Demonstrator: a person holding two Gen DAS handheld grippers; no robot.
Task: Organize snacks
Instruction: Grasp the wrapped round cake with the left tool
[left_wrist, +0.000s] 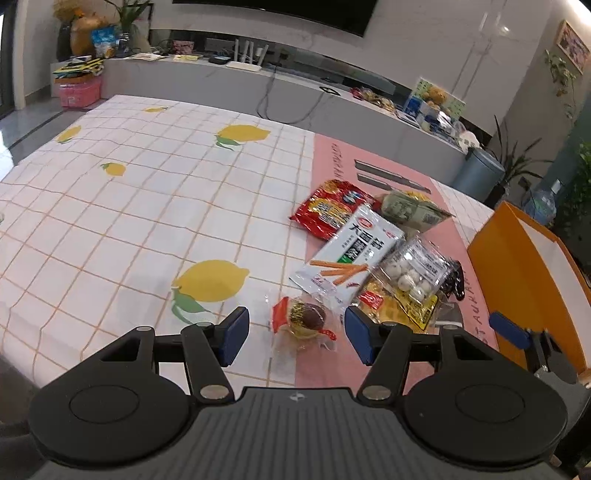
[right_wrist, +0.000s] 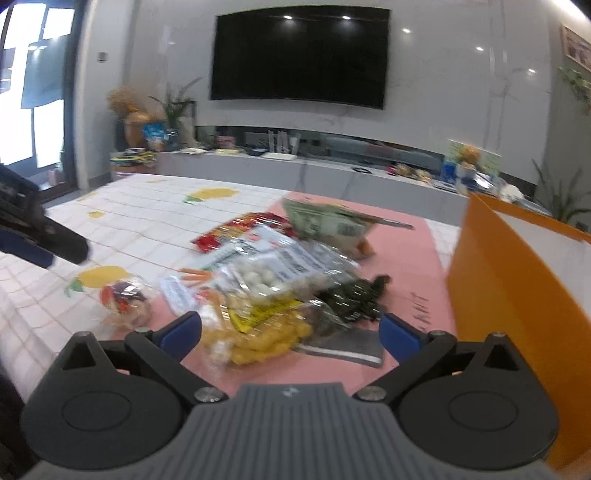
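A pile of snack packets lies on the pink mat (left_wrist: 399, 173): a red packet (left_wrist: 327, 208), a white packet with carrot sticks (left_wrist: 351, 251), a green packet (left_wrist: 410, 210), a clear bag of white balls (left_wrist: 413, 269), a yellow bag (left_wrist: 402, 310) and a small clear packet with a dark round snack (left_wrist: 303, 321). My left gripper (left_wrist: 291, 338) is open, its jaws either side of the small packet, just short of it. My right gripper (right_wrist: 291, 332) is open above the yellow bag (right_wrist: 255, 336), beside a dark green packet (right_wrist: 354, 299). It also shows in the left wrist view (left_wrist: 508, 330).
An orange box (left_wrist: 532, 273) with a white inside stands at the right edge of the table, and shows in the right wrist view (right_wrist: 517, 280). The lemon-print tablecloth (left_wrist: 147, 206) covers the left of the table. A TV bench with clutter runs behind.
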